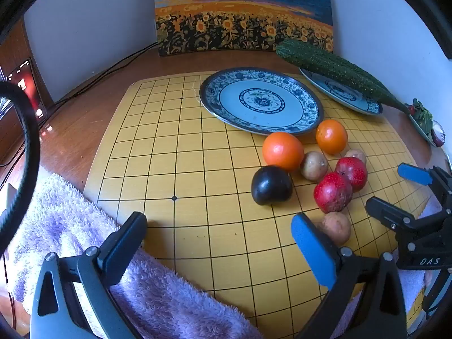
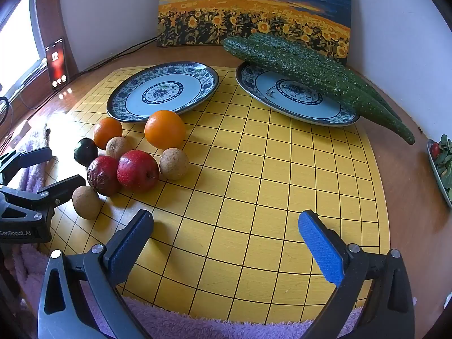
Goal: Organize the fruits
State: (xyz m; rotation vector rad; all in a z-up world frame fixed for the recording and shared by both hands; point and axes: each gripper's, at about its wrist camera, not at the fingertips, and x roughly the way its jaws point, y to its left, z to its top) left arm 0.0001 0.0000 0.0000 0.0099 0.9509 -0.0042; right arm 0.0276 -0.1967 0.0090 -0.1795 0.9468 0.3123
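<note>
A cluster of fruit lies on the yellow grid board (image 1: 183, 169): two oranges (image 1: 282, 150) (image 1: 331, 136), a dark plum (image 1: 271, 185), two red fruits (image 1: 332, 192) (image 1: 351, 173) and three small brown fruits (image 1: 314, 165). An empty blue-patterned plate (image 1: 261, 100) sits behind them. A second plate (image 2: 293, 96) holds two cucumbers (image 2: 310, 70). My left gripper (image 1: 223, 243) is open and empty, near the board's front edge, left of the fruit. My right gripper (image 2: 226, 240) is open and empty, right of the fruit (image 2: 138, 170).
A purple towel (image 1: 70, 226) lies along the board's front edge. A sunflower painting (image 1: 243, 11) leans on the back wall. A lit phone (image 2: 57, 63) and cables stand at the left. A dish of greens (image 2: 443, 166) sits at the right edge.
</note>
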